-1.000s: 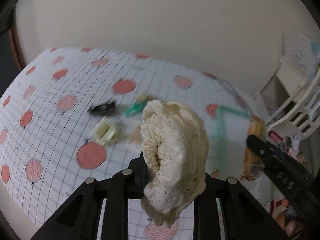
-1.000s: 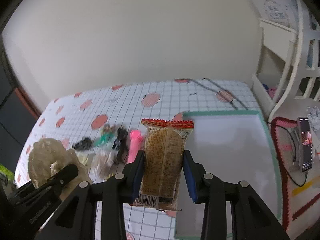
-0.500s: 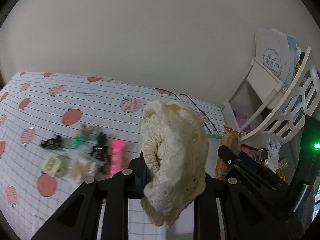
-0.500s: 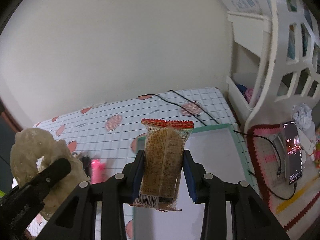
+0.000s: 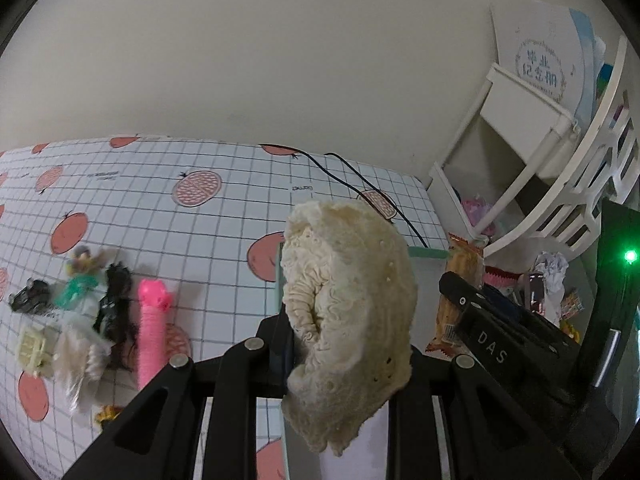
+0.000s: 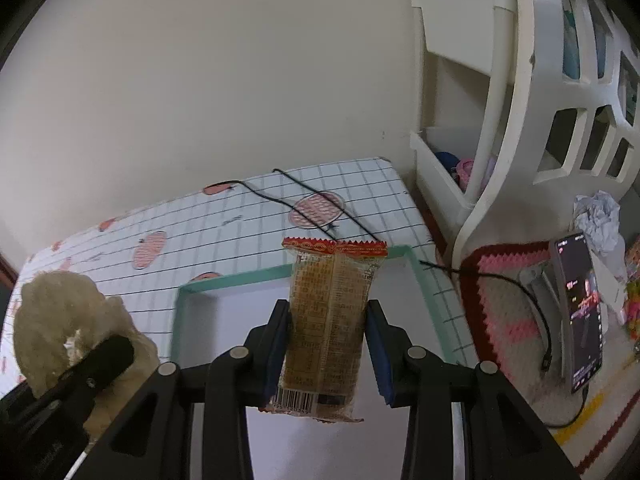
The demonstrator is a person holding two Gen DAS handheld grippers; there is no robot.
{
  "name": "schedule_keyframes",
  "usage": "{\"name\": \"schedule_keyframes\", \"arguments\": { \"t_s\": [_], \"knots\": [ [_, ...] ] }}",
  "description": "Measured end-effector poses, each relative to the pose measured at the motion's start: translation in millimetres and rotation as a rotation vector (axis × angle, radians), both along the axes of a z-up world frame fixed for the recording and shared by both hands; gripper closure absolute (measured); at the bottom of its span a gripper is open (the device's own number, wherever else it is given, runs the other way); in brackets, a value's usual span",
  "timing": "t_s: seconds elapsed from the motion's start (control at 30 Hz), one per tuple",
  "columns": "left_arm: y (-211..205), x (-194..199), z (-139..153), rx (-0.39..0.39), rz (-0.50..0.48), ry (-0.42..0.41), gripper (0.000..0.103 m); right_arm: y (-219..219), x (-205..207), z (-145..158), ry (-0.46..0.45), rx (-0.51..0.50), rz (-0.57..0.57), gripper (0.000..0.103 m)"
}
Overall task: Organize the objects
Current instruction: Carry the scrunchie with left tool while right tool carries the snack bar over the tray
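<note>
My left gripper [image 5: 348, 340] is shut on a cream lace scrunchie [image 5: 348, 292], held upright above the left edge of a white tray with a green rim [image 6: 240, 280]. My right gripper [image 6: 326, 340] is shut on a brown snack packet [image 6: 328, 320] with a red top seal, over the tray's middle. From the left wrist view the snack packet [image 5: 460, 280] and a right gripper finger [image 5: 472, 308] show at the right. The scrunchie [image 6: 56, 320] and a left gripper finger [image 6: 104, 360] appear at the lower left of the right wrist view.
A pile on the checked tablecloth [image 5: 200, 240] at the left holds a pink tube toy [image 5: 152, 328], black clips [image 5: 116, 304], a cream clip [image 5: 30, 348] and other small items. A black cable [image 6: 320, 208] crosses the table's far end. A white shelf [image 6: 480, 140] and a phone [image 6: 580, 308] stand right.
Both grippers have swung to the right, away from the pile and over the green-rimmed tray, each still holding its object. The pile has slid to the left of the left wrist view.
</note>
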State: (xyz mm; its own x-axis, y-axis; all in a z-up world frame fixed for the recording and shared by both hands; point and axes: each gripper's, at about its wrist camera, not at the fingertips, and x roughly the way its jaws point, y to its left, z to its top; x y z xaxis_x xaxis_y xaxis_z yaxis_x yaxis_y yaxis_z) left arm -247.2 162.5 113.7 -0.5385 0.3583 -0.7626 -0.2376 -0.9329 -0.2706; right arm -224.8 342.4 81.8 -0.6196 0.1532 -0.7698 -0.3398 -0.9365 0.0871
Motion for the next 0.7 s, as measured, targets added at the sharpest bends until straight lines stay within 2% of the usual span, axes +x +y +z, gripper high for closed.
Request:
{"name": "schedule_keyframes", "arguments": {
  "t_s": [0.23,0.5,0.7],
  "knots": [
    [19.6,-12.4,-17.3,0.009,-0.049,0.027,0.079,12.8,-13.3,-21.8,-0.013,0.023,-0.021,0.063],
    [33.8,-20.6,-45.4,-0.013,-0.08,-0.001,0.079,16.5,-21.9,-43.1,-0.054,0.05,-0.01,0.063],
    [38.6,-20.0,-53.0,-0.02,-0.102,-0.004,0.078,20.3,-22.8,-54.9,-0.076,0.042,-0.014,0.063]
  ]
}}
